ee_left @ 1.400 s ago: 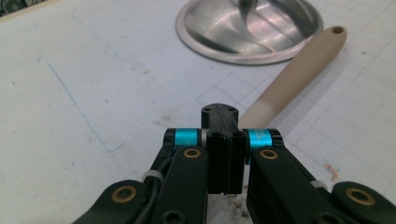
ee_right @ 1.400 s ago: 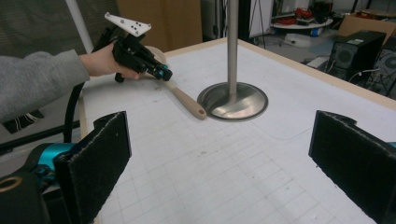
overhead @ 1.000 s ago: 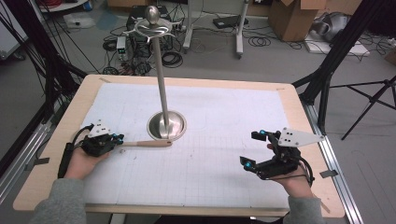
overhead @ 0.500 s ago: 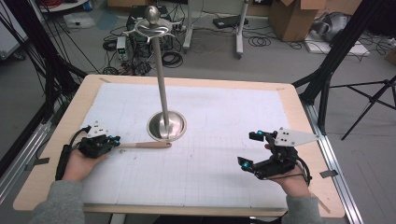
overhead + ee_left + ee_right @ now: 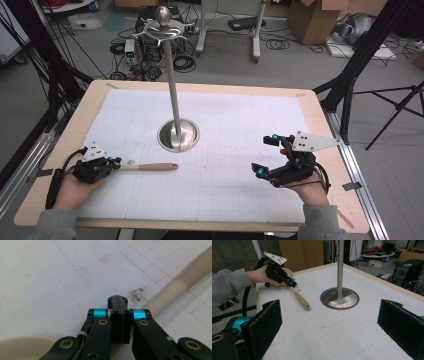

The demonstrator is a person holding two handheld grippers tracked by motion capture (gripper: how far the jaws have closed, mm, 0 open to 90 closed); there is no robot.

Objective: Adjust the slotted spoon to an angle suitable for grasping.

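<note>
Your left gripper (image 5: 114,163) has its jaws clamped tight on the thin end of the wooden spoon (image 5: 150,167), which lies flat on the white mat (image 5: 240,125) just in front of the metal stand (image 5: 176,131); your right gripper (image 5: 270,156) is wide open and empty, well off to the side; looks like early days, spoon grabbed but not lifted or hung yet; count: one spoon, one stand, two grippers.

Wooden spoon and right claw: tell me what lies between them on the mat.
Nothing: in the high view, bare white gridded mat runs from the wooden spoon's handle tip to the open right claw. The round steel stand base sits farther back, off that line.
</note>
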